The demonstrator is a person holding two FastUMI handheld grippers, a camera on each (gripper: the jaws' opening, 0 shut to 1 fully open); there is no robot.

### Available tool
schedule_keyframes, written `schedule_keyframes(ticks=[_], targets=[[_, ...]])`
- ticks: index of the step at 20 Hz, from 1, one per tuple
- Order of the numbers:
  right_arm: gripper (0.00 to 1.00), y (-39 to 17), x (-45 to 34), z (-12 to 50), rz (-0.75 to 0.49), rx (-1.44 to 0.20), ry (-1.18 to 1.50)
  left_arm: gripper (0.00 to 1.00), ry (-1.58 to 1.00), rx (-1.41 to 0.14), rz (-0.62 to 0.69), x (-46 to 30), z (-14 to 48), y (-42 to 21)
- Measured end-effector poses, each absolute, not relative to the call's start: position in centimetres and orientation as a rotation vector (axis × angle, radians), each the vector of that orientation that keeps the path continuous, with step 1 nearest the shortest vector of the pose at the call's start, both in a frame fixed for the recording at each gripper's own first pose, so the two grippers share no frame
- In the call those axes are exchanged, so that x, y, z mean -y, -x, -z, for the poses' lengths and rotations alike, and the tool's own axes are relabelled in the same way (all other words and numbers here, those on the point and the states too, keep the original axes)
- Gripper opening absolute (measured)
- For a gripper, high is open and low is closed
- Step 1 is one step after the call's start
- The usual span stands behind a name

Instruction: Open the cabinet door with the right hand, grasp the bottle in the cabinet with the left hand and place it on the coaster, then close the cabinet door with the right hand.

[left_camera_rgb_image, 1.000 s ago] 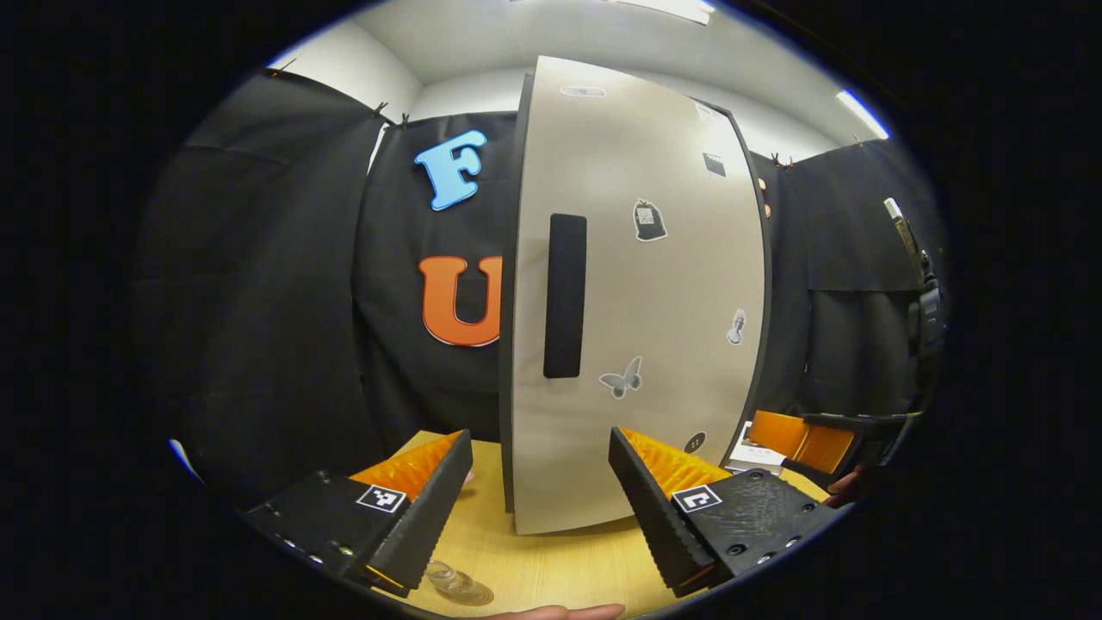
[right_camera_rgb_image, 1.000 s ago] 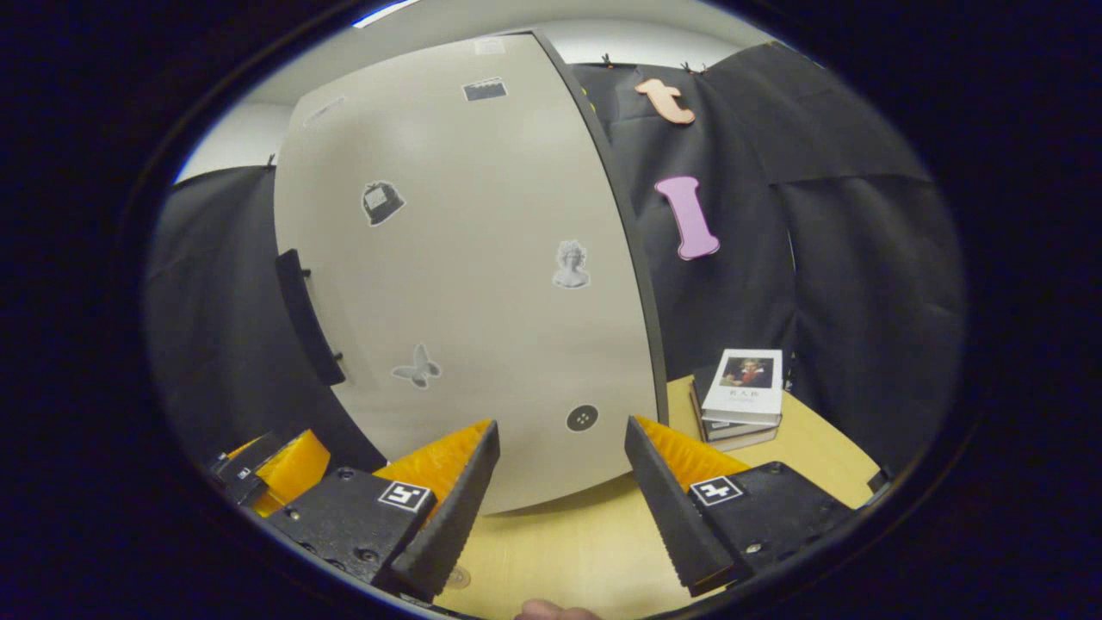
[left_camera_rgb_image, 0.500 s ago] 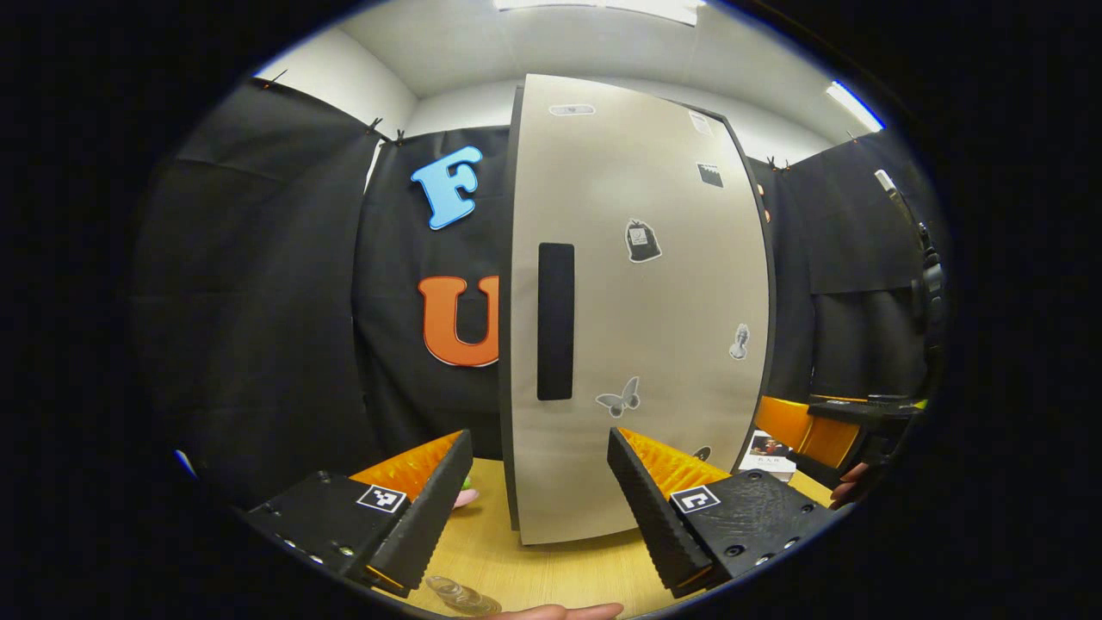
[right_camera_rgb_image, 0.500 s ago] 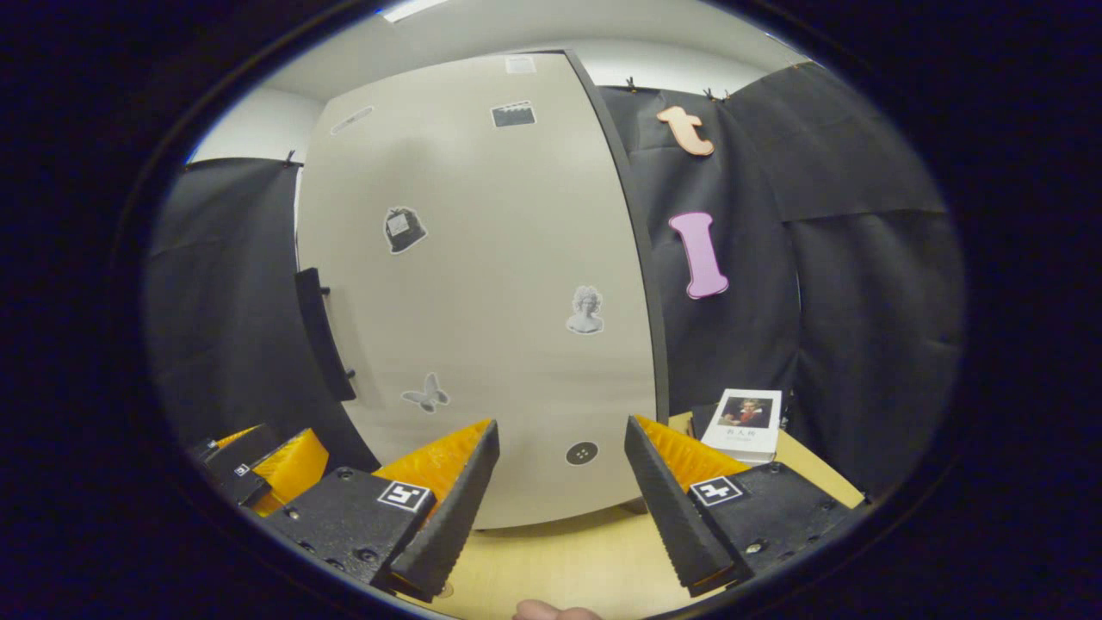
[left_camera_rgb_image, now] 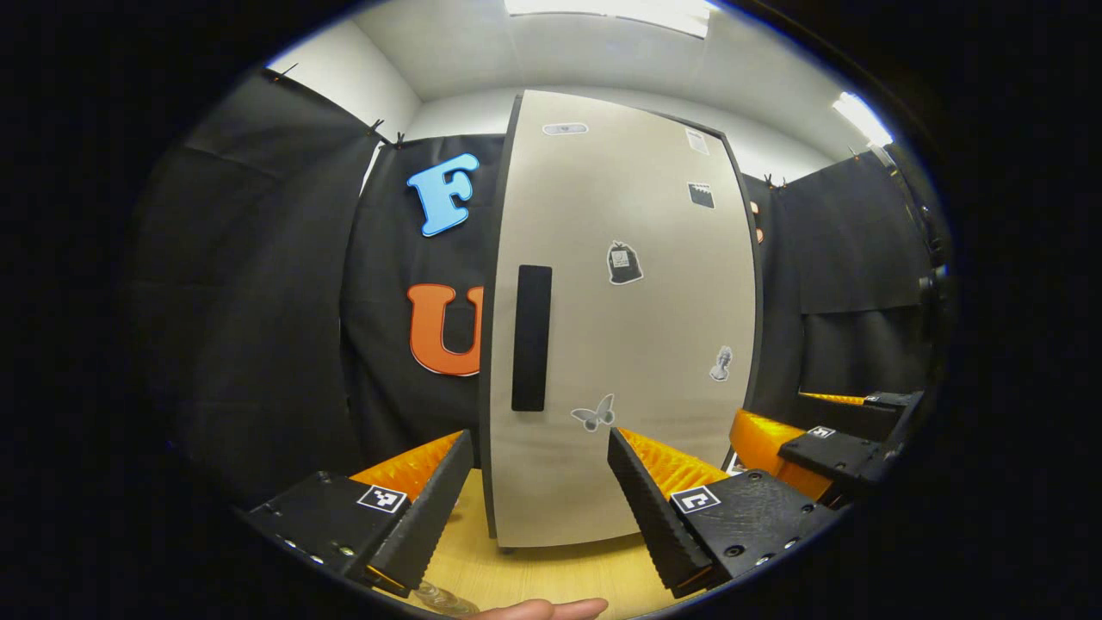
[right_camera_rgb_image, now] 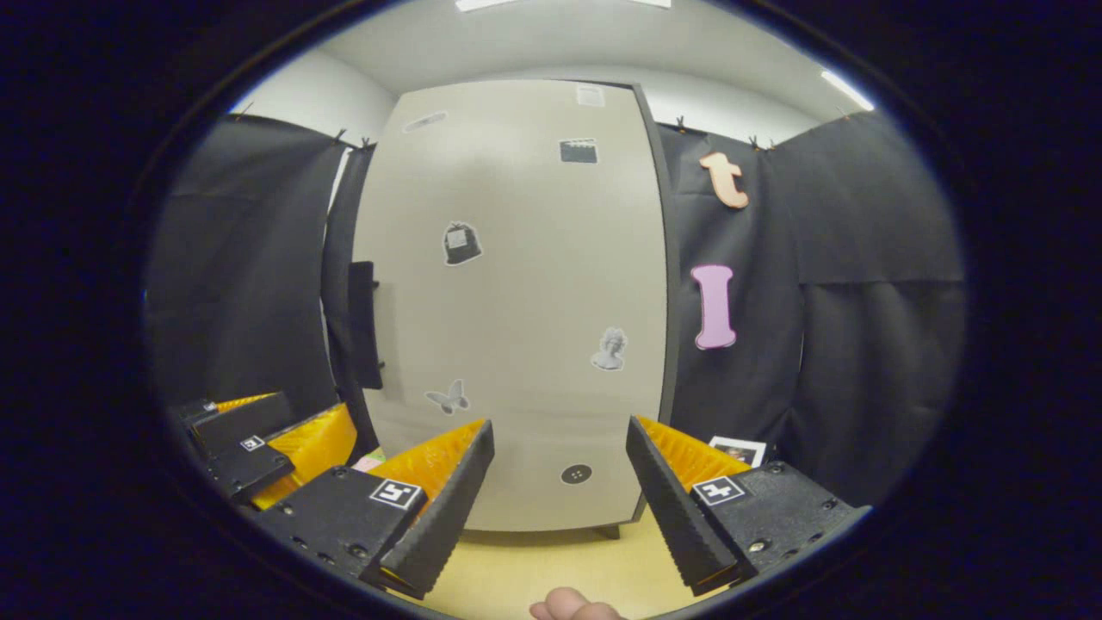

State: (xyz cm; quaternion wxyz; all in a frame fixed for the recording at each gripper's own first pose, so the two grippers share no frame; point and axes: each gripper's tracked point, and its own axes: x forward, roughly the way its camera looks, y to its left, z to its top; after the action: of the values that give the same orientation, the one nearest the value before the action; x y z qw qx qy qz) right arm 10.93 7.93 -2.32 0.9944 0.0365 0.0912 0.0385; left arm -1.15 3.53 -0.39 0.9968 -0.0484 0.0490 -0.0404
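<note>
Now the cabinet door (left_camera_rgb_image: 628,344) stands shut on the bench (right_camera_rgb_image: 551,568) — handle (left_camera_rgb_image: 531,337) at its left edge. Both grippers, left (left_camera_rgb_image: 538,508) & right (right_camera_rgb_image: 558,508), hover w/ fingers spread, empty — bottle hidden.

Closed cabinet door (left_camera_rgb_image: 628,344) standing straight ahead of both claws, its handle (left_camera_rgb_image: 531,337) unobstructed at the left edge, bare surface (right_camera_rgb_image: 534,568) in front, book (right_camera_rgb_image: 736,449) beside the cabinet's right

A: How many cabinet doors (right_camera_rgb_image: 516,301)?
B: One, with one handle (left_camera_rgb_image: 531,337).
A: Stickers on it?
B: Seven that I can count.
A: Grippers?
B: Two: left gripper (left_camera_rgb_image: 538,506), right gripper (right_camera_rgb_image: 558,508).
</note>
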Motion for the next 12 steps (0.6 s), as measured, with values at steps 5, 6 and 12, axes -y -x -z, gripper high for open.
schedule_keyframes(ticks=[5,6,12], targets=[[0.99,-10.46,-8.16,1.62,-0.091,-0.144,-0.03,0.95,0.098,-0.097,0.082,-3.14,0.26,1.05],[0.99,-10.67,-8.29,1.56,-0.106,-0.139,-0.038,0.95,0.096,-0.1,0.071,-3.32,0.29,1.11],[0.96,-10.51,-8.4,1.55,-0.126,-0.131,-0.048,0.95,0.105,-0.095,0.069,-3.14,0.2,1.18]])
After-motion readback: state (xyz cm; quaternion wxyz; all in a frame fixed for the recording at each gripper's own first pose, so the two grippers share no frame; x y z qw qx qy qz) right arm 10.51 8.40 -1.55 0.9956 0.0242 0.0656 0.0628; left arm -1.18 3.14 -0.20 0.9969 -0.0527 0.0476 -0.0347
